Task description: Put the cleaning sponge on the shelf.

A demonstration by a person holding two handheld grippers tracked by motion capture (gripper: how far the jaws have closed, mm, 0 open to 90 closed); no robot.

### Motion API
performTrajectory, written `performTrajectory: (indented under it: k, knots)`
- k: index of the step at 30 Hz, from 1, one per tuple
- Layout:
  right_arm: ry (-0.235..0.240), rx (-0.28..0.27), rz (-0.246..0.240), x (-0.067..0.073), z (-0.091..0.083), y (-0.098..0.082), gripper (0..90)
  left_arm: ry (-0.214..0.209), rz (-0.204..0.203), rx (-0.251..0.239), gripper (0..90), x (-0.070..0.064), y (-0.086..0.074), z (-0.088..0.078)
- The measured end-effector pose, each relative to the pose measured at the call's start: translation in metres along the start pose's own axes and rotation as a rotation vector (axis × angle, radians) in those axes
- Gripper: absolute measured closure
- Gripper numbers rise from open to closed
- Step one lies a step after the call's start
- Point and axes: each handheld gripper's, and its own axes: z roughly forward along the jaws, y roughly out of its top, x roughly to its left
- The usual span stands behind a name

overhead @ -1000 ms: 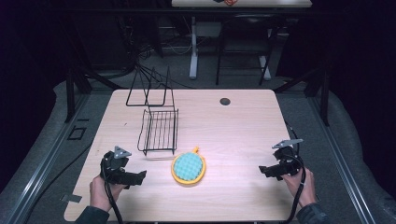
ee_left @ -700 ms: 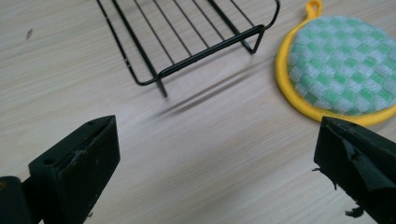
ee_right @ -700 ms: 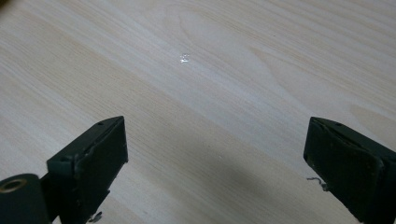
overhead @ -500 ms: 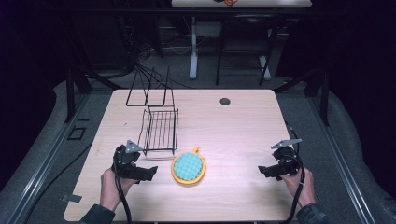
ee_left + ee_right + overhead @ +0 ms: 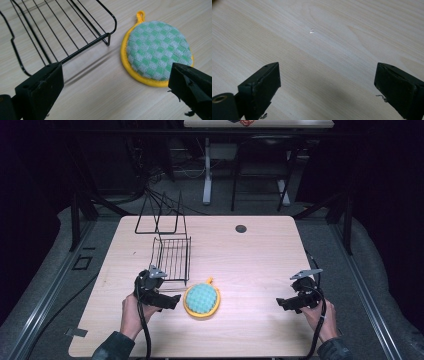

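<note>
A round pot holder (image 5: 201,300) with a green checked face, yellow rim and hanging loop lies flat on the wooden table (image 5: 250,255). My left gripper (image 5: 172,301) is open just to its left, jaws pointing at it. In the left gripper view the pot holder (image 5: 157,51) lies ahead between the wide-apart jaws, nearer the right one, and the left gripper (image 5: 116,87) holds nothing. My right gripper (image 5: 281,304) stands open near the table's right front, well apart from the pot holder. The right gripper (image 5: 327,87) has bare wood between its jaws.
A black wire rack (image 5: 172,257) lies flat on the table just behind my left gripper, its front corner (image 5: 108,37) close to the pot holder. A second black wire frame (image 5: 160,217) stands at the back left. A small dark disc (image 5: 241,228) sits near the far edge.
My left gripper has moved rightward across the table to right beside the pot holder. The right gripper has stayed where it was.
</note>
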Motion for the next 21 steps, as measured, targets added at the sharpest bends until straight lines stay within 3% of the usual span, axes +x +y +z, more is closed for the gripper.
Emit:
performTrajectory:
  k: [11,18,21]
  knots:
    - [-0.002,0.000,-0.004,-0.001,0.000,0.000,6.4,-0.045,0.003,0.033,0.0,-0.011,0.009,0.023]
    - [0.003,0.002,-0.008,-0.001,0.000,-0.001,6.3,-0.048,0.010,0.067,0.4,-0.019,0.007,0.038]
    - [0.006,-0.002,-0.006,-0.001,0.001,-0.001,6.3,-0.055,0.007,0.074,7.2,-0.020,0.007,0.042]
